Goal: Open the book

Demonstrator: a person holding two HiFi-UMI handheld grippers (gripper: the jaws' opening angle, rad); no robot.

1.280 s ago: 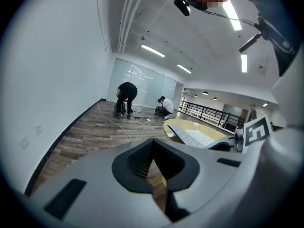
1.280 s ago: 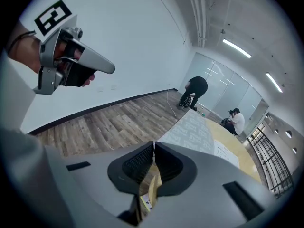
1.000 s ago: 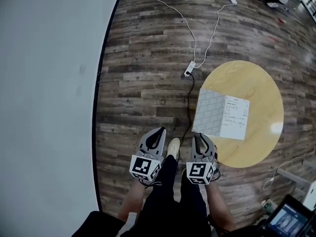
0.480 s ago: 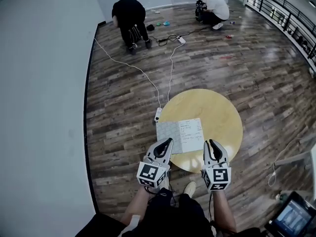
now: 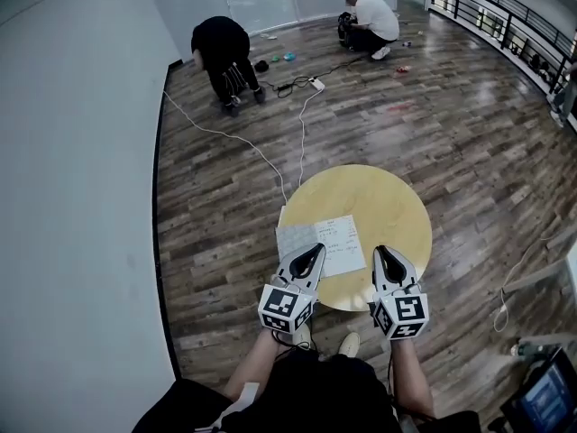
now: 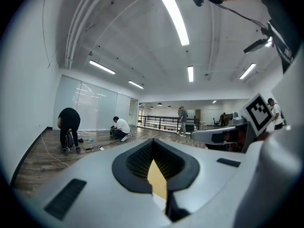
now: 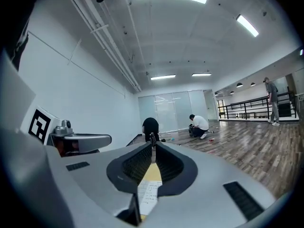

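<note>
A book (image 5: 322,244) lies flat on the round wooden table (image 5: 383,201), near its front left edge; its left part is grey and patterned, its right part white with print. My left gripper (image 5: 315,251) hovers over the book's front edge, jaws shut on nothing. My right gripper (image 5: 381,252) hangs just right of the book over the table's front, also shut and empty. In the left gripper view the left gripper (image 6: 152,142) shows a strip of tabletop (image 6: 156,177) below its closed tips. Under the right gripper (image 7: 153,147), the right gripper view shows the printed page (image 7: 148,194).
Two people (image 5: 221,48) (image 5: 365,16) crouch on the wood floor at the back. A white cable (image 5: 236,138) runs from a power strip (image 5: 317,84) to the table. A white wall (image 5: 72,197) bounds the left, a railing (image 5: 505,34) the back right. A screen device (image 5: 545,402) sits bottom right.
The head view has swung up from the floor. The table, earlier off to the right, now lies straight ahead, and both grippers have come over its front edge by the book.
</note>
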